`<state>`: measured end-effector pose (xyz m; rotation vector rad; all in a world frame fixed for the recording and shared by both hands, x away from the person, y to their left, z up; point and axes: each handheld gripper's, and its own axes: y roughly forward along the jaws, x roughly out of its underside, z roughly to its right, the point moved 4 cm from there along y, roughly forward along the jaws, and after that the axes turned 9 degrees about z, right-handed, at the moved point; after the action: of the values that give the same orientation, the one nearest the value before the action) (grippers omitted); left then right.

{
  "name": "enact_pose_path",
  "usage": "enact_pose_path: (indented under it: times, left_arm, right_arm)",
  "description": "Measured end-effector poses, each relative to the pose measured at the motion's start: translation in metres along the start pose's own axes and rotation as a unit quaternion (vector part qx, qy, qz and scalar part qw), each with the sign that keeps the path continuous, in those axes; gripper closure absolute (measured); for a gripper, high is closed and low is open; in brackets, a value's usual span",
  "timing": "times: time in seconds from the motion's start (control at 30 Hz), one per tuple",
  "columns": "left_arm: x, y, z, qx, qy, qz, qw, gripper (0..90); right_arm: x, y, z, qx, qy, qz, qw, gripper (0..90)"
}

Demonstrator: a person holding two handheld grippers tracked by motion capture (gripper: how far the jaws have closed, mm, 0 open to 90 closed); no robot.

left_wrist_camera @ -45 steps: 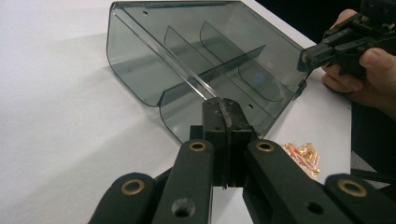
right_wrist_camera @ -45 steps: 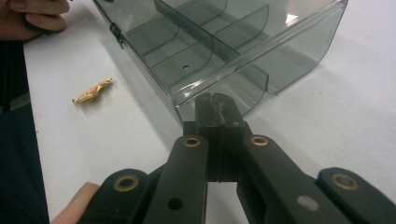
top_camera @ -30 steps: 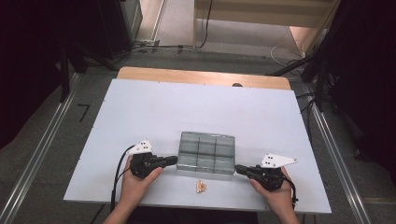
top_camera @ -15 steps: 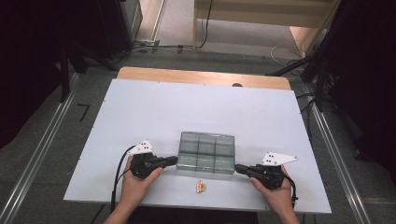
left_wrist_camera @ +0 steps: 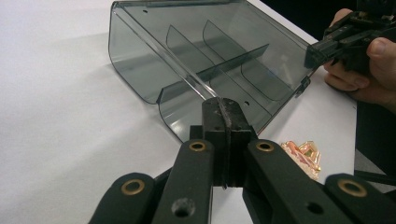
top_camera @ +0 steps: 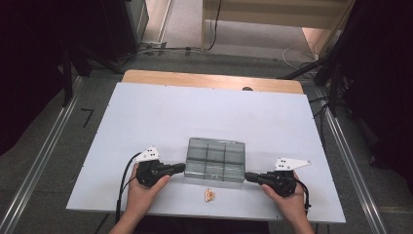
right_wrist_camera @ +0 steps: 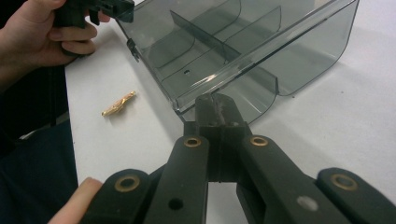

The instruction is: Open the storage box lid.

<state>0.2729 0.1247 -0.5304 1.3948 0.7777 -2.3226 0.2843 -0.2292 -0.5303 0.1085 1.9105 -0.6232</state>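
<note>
A smoky clear plastic compartment box (top_camera: 216, 158) lies on the white table near its front edge, with dividers inside. My left gripper (top_camera: 181, 167) is shut, its tip at the box's left end. My right gripper (top_camera: 248, 176) is shut too, its tip at the box's right end. In the left gripper view the closed jaws (left_wrist_camera: 223, 105) meet the near corner of the box (left_wrist_camera: 210, 51) where a clear rim runs away. The right gripper view has its shut jaws (right_wrist_camera: 215, 100) at the box (right_wrist_camera: 243, 42) rim likewise. Whether either tip pinches the rim I cannot tell.
A small gold-orange piece (top_camera: 209, 195) lies on the table (top_camera: 195, 112) just in front of the box, between the two hands. A wooden strip (top_camera: 209, 80) borders the table's far edge. Rails and cables run along the floor on both sides.
</note>
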Motion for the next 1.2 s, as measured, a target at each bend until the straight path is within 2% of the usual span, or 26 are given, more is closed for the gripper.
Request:
enact_pose_path:
  times: [0.1,0.3,0.43,0.5,0.57,0.67,0.77,0.93,1.2]
  left_arm:
    - [0.0011,0.0015,-0.0012,-0.008,0.0,-0.011,0.9999,90.0]
    - [0.0023,0.0022,-0.0007,-0.015,-0.002,-0.018,0.9997,90.0]
    - [0.0029,0.0021,-0.0013,-0.013,-0.008,-0.023,0.9996,90.0]
    - [0.0054,0.0046,-0.0007,-0.022,-0.006,-0.04,0.999,90.0]
    - [0.0053,0.0043,0.0002,-0.023,0.0,-0.037,0.999,90.0]
    - [0.0039,0.0019,-0.0011,-0.007,-0.01,-0.024,0.9996,90.0]
    - [0.0038,0.002,0.0004,-0.011,-0.002,-0.021,0.9997,90.0]
    - [0.0033,0.0003,0.002,-0.001,0.0,-0.014,0.9999,90.0]
    - [0.0005,-0.0004,0.0044,-0.001,0.016,0.0,0.9999,90.0]
  right_arm:
    - [0.0,-0.0001,-0.0015,0.008,-0.012,0.001,0.9999,88.6]
    - [0.0001,0.0002,-0.0016,0.011,-0.014,0.001,0.9998,88.6]
    - [-0.0001,-0.0002,-0.0016,0.004,-0.012,0.0,0.9999,88.6]
    - [-0.0007,-0.0006,-0.0018,-0.004,-0.011,0.005,0.9999,88.7]
    - [-0.0015,-0.0007,-0.0014,-0.007,-0.004,0.007,0.9999,88.6]
    - [-0.0016,0.0004,-0.0006,0.004,-0.006,0.006,1.0,88.6]
    - [-0.0018,0.0002,-0.0014,0.007,-0.011,0.008,0.9999,88.6]
    - [-0.0045,-0.0008,-0.0018,0.009,-0.012,0.021,0.9997,88.6]
    - [-0.0097,-0.0004,-0.0027,0.012,-0.019,0.038,0.999,88.5]
